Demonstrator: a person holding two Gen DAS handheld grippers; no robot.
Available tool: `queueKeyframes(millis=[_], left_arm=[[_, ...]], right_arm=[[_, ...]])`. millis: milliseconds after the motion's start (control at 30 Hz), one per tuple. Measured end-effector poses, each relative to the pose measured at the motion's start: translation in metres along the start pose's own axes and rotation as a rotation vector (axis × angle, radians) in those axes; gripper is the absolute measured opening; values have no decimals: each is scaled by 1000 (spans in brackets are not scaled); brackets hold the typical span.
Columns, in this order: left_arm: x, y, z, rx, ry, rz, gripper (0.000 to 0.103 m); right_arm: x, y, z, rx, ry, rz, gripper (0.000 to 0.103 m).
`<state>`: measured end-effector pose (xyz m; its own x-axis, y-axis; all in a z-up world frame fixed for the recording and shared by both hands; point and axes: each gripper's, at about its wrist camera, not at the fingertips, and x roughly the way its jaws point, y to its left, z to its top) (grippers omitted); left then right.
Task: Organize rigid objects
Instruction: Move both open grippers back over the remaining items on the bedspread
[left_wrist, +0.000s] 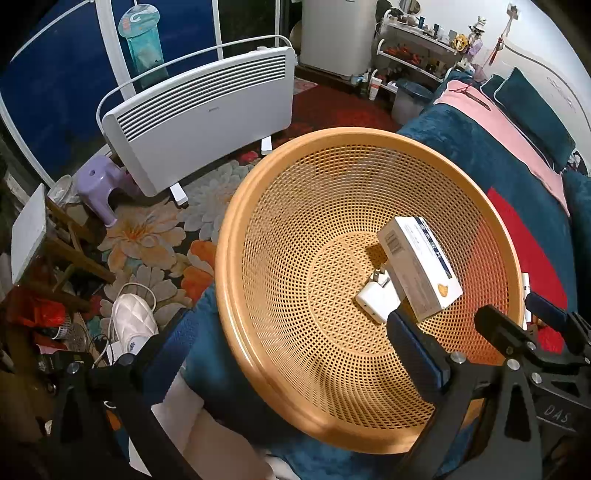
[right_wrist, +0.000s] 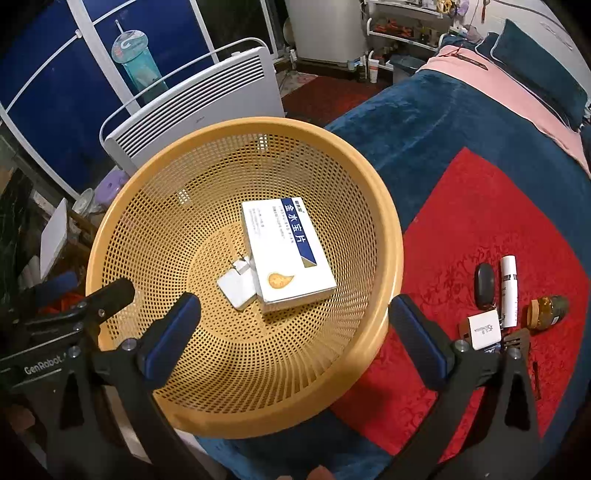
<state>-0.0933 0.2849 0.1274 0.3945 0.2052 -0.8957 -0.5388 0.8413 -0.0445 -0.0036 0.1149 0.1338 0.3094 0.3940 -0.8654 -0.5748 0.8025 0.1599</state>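
Note:
A round orange mesh basket (left_wrist: 229, 236) (right_wrist: 391, 229) sits on a bed, holding a white and blue medicine box (left_wrist: 417, 266) (right_wrist: 288, 251) that lies partly over a white plug charger (left_wrist: 376, 299) (right_wrist: 238, 284). My left gripper (left_wrist: 288, 317) is open and straddles the basket's near rim, one finger outside and one inside. My right gripper (right_wrist: 295, 301) is open and empty over the basket's near side. To the right, on a red cloth (right_wrist: 461, 206), lie a dark oval item (right_wrist: 485, 284), a white tube (right_wrist: 509, 291), an amber jar (right_wrist: 546, 312) and a small white box (right_wrist: 484, 330).
A blue blanket (right_wrist: 424, 122) and a pink cover (left_wrist: 509, 136) lie on the bed. On the floor to the left stand a white panel heater (left_wrist: 199, 122) and a purple stool (left_wrist: 98, 184), with a white slipper (left_wrist: 133, 317) and clutter nearby. Shelves line the far wall.

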Motion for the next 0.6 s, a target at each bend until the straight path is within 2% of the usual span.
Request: queueKeyframes(millis=[300,600], left_arm=[[-8,-14,-4,30,-3,-7,102],[-26,-55,-11,116,-29,-36,102]], right_arm=[[-9,-7,-7,-4,-12,-2,103],[-24,-38,-21,43,-11,15,103]])
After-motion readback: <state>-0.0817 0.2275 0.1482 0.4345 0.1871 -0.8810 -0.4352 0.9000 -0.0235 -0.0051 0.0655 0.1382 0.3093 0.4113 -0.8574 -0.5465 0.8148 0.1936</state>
